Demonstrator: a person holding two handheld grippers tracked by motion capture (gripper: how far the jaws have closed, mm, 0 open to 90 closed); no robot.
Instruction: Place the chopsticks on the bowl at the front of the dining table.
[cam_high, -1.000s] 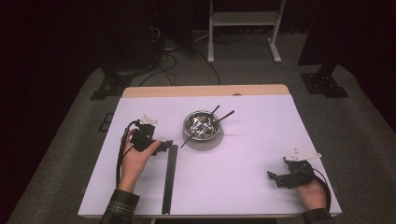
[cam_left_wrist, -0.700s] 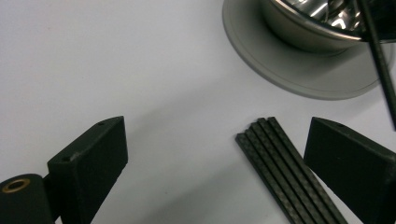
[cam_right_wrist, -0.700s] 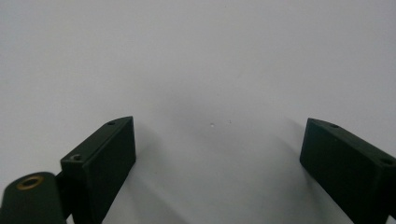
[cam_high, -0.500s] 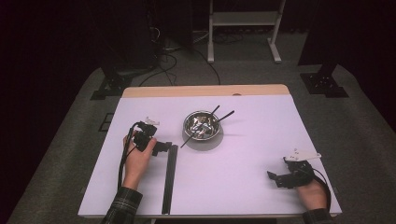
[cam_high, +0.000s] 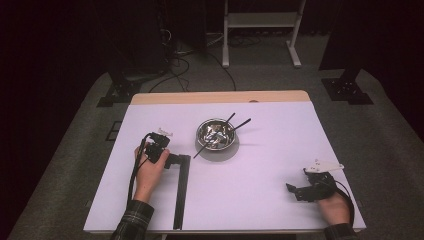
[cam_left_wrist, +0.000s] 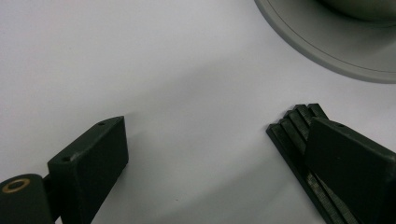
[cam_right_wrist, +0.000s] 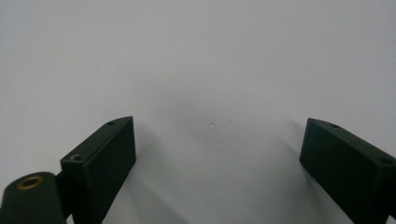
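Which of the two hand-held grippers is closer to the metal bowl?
Left. The left gripper sits just left of the metal bowl; the right gripper rests far off by the table's near right corner.

Black tools and a silver bowl on a pale lilac-white table.

We see a black left gripper (cam_high: 172, 159) beside a long black ridged strip (cam_high: 181, 190), and a black right gripper (cam_high: 294, 191) with a white plate on top. The bowl (cam_high: 216, 135) is shiny silver on a grey round mat (cam_high: 231, 153), with black sticks (cam_high: 239, 124) in it. A sleeve (cam_high: 131, 225) is dark plaid. The table (cam_high: 270, 150) has a light wood far edge.
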